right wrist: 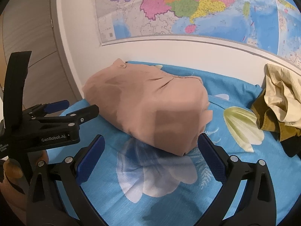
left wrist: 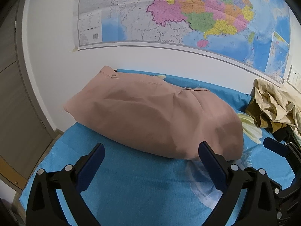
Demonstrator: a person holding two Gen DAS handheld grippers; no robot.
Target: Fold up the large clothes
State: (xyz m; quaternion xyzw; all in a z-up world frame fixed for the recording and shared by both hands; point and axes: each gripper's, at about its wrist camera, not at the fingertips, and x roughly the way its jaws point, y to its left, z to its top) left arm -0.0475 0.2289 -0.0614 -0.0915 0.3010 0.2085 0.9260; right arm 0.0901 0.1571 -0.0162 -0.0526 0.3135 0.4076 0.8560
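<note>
Pink garment (left wrist: pixel 156 116): folded into a thick bundle, lying on the blue sheet (left wrist: pixel 141 186) in the middle of both views; its far end reaches the wall, and a button (left wrist: pixel 114 74) shows near that end, upper left of the bundle.
Left gripper (left wrist: pixel 151 156): fingers spread wide at the bottom of the left wrist view, holding nothing; the right fingertip (left wrist: pixel 204 146) lies just at the near right corner of the bundle, whether touching I cannot tell; the left fingertip is over bare sheet.
Right gripper (right wrist: pixel 150 145): fingers spread wide at the bottom of the right wrist view, empty; the near end of the bundle sits between the two tips, the right fingertip (right wrist: pixel 203 141) just beside the cloth.
Left gripper seen from the right: it shows at the left edge of the right wrist view, beside the bundle's left side, held by a hand (right wrist: pixel 11 171) at lower left.
Beige clothes (right wrist: pixel 278 101): a crumpled heap at the right edge of the frame, well apart from the bundle.
Sheet: blue with pale flower prints (right wrist: pixel 242 126).
Map (left wrist: pixel 188 13): fills the wall across the top of both views.
</note>
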